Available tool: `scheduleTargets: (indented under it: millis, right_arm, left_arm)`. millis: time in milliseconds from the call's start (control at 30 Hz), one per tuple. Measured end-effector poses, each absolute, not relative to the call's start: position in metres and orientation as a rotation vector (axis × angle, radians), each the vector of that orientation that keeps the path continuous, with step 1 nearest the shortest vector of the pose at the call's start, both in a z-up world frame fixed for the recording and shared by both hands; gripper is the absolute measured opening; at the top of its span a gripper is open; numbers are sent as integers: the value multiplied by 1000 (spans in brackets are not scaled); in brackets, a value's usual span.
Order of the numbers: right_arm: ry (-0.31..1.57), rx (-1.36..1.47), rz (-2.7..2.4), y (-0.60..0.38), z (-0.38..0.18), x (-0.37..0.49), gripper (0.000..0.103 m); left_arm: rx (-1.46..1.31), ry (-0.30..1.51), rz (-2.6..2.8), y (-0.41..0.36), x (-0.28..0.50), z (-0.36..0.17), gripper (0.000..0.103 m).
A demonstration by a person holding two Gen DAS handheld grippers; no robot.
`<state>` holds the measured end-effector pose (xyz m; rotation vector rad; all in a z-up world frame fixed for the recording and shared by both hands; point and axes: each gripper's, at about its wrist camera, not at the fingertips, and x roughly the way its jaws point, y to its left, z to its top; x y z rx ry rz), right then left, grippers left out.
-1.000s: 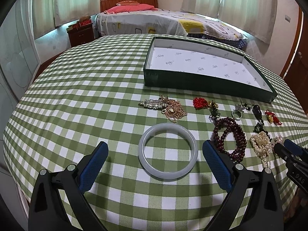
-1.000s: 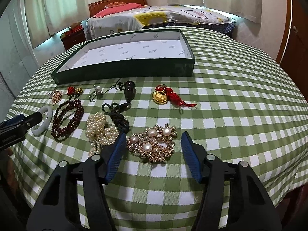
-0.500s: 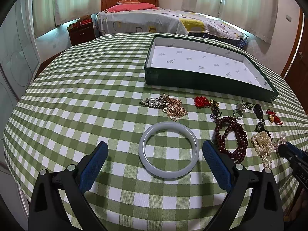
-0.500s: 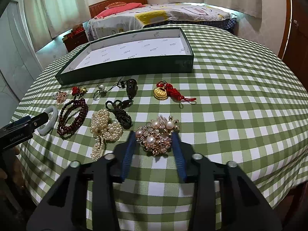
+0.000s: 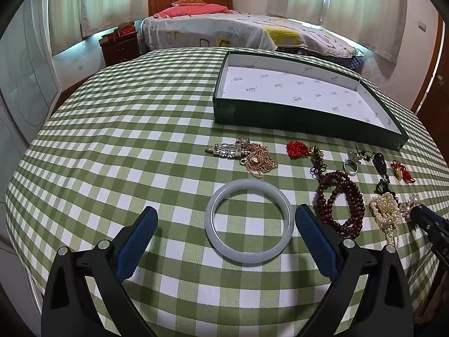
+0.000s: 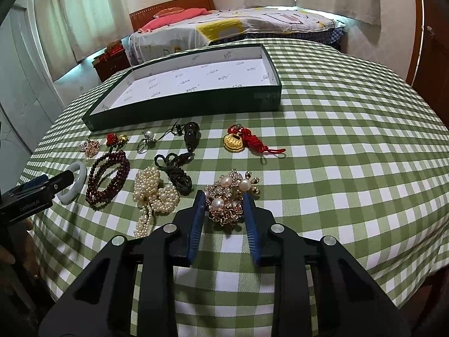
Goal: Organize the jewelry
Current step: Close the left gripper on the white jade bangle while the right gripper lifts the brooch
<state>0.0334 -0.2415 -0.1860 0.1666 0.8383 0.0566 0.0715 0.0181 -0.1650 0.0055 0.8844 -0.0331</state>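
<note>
A gold and pearl brooch (image 6: 228, 196) lies on the green checked tablecloth. My right gripper (image 6: 224, 200) has closed its blue pads on both sides of it. My left gripper (image 5: 224, 221) is open around a pale jade bangle (image 5: 249, 221), which lies flat between its fingers without touching them. The bangle also shows in the right wrist view (image 6: 73, 183). A dark green box (image 5: 306, 125) with a white lining stands empty at the back, also seen in the right wrist view (image 6: 196, 106).
Other jewelry lies in front of the box: gold chains (image 5: 252, 157), a red knot charm (image 5: 297, 149), a dark red bead bracelet (image 6: 108, 178), a pearl cluster (image 6: 155, 193), a black cord pendant (image 6: 179, 168), a ring (image 6: 146, 140), a gold lock with red tassel (image 6: 244, 140).
My right gripper has moved forward and closed from wide open to pinching the pearl brooch. My left gripper has stayed open around the bangle.
</note>
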Motion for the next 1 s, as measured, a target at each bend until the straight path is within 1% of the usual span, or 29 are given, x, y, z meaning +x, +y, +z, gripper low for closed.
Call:
scheduleTargets:
  millis: [567, 600, 700, 1000]
  right_arm:
    - [819, 160, 50, -245, -183, 34, 25]
    - [819, 160, 50, -245, -183, 34, 25]
    - [818, 161, 49, -245, -183, 35, 25]
    - [817, 161, 49, -245, -183, 36, 25]
  left_arm:
    - [35, 920, -53, 10, 86, -179, 95]
    - [41, 918, -55, 9, 85, -179, 93]
    - [66, 888, -79, 5, 83, -175, 69]
    - [61, 888, -82, 3, 84, -176, 69]
